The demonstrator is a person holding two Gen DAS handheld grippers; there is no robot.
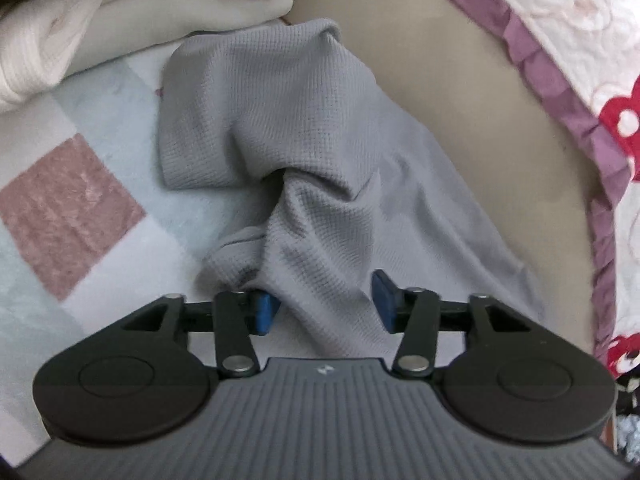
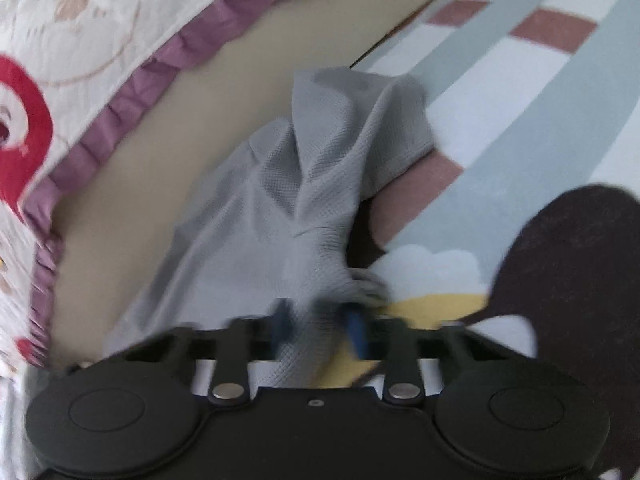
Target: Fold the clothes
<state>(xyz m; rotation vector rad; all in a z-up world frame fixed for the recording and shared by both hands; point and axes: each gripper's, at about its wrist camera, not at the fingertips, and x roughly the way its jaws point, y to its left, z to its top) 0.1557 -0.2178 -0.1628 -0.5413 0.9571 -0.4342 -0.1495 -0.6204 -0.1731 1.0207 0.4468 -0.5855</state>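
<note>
A grey waffle-knit garment [image 1: 304,128] lies crumpled across a checked mat and a beige floor. My left gripper [image 1: 324,306] is open. Its blue pads [image 1: 264,314] stand wide apart, with a fold of the grey cloth running between them. In the right wrist view the same grey garment [image 2: 320,184] rises in tight folds that converge on my right gripper [image 2: 320,326]. That gripper is shut on a bunch of the cloth and looks blurred by motion.
Folded white cloth [image 1: 80,32] sits at the far left on the pastel checked mat [image 1: 72,208]. A quilt with a purple ruffle [image 1: 560,80] borders the beige floor [image 1: 460,80] on the right. A dark brown fabric [image 2: 572,280] lies beside my right gripper.
</note>
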